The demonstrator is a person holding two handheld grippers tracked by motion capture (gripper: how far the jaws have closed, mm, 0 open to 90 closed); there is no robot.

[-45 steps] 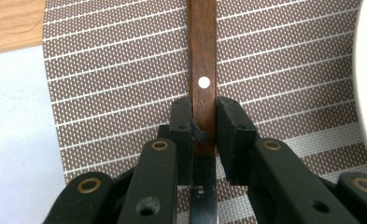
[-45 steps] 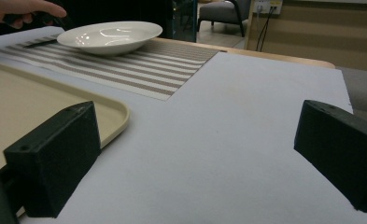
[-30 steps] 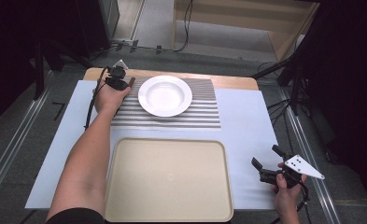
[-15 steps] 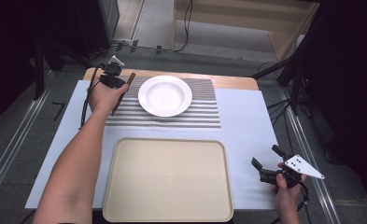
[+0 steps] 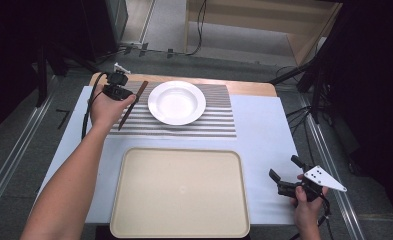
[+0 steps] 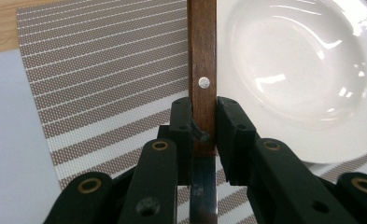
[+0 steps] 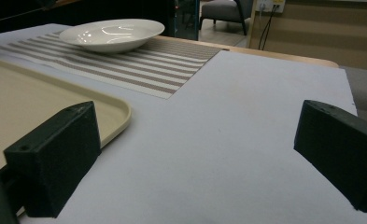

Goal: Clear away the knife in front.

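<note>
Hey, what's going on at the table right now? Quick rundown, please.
Left gripper shut on wooden-handled knife, beside white bowl. Right gripper open, off beside the tray. Nothing in the way.

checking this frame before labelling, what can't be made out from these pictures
- Knife: in the left gripper view the jaws hide where handle meets blade, and the blade runs off the bottom edge.
- Same knife in the high view: too thin to tell blade from handle, partly behind the left gripper.
- Tray: in the right gripper view, cut off by the left edge and a jaw.
</note>
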